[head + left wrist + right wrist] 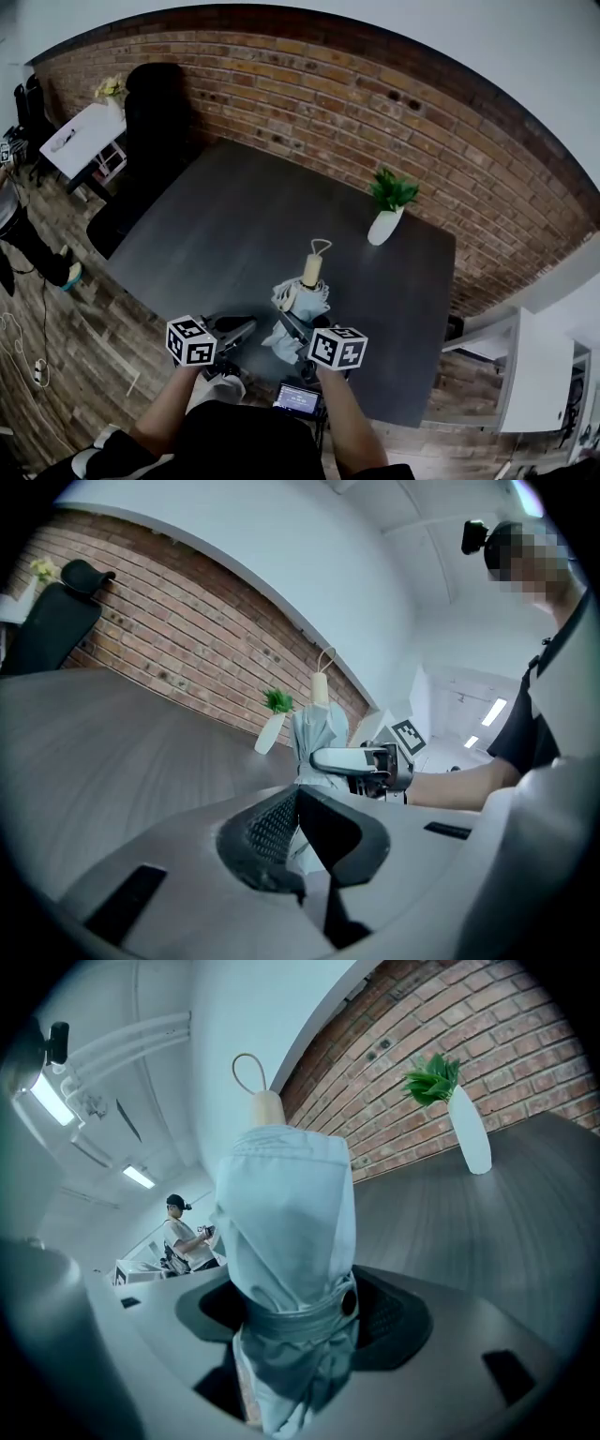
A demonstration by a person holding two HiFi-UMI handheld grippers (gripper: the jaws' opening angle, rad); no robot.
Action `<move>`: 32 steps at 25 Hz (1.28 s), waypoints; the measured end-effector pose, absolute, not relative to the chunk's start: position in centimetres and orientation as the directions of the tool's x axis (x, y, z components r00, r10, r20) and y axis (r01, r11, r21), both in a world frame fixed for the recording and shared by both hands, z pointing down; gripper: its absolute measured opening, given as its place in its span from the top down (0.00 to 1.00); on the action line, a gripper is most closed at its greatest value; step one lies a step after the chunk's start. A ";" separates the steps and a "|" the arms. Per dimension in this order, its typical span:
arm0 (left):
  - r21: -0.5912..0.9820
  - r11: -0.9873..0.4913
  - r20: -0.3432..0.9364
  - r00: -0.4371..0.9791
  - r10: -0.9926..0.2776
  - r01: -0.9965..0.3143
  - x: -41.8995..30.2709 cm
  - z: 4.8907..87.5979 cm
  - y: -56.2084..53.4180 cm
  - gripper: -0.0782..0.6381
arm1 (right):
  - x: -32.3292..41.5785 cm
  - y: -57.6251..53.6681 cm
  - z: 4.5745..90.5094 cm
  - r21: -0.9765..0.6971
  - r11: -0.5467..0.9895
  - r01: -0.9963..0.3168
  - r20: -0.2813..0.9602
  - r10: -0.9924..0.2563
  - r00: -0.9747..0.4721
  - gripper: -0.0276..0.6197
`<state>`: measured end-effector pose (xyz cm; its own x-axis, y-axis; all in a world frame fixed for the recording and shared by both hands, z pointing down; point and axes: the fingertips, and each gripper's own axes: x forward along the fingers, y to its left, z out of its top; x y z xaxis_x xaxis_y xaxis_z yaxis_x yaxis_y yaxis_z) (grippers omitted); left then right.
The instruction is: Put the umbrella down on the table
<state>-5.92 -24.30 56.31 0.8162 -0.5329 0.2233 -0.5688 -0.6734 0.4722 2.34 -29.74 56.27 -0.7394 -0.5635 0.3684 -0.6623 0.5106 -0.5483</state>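
A folded pale blue umbrella with a beige handle and cord loop stands upright over the front part of the dark grey table. My right gripper is shut on it around the strapped lower part, and the umbrella's canopy fills the right gripper view. My left gripper sits just left of the umbrella's bottom, jaws together at the tips with nothing clearly between them. The left gripper view shows the umbrella and the right gripper close ahead. Whether the umbrella's bottom touches the table is hidden.
A white vase with a green plant stands at the table's back right, near the brick wall. A black chair and a white side table are off to the left. A small lit screen sits below the front edge.
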 end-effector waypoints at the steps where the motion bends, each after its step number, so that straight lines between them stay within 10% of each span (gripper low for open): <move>1: 0.469 -0.683 0.226 0.824 -0.520 -0.560 -6.2 56.2 -25.5 0.89 | 2.0 -30.8 56.1 -0.545 0.506 -0.669 0.370 -0.570 -0.733 0.46; 32: 0.508 -0.780 0.289 0.925 -0.246 -0.366 -9.0 59.5 -39.8 0.89 | -1.4 -42.7 58.6 -0.552 0.321 -0.769 0.432 -0.679 -0.594 0.46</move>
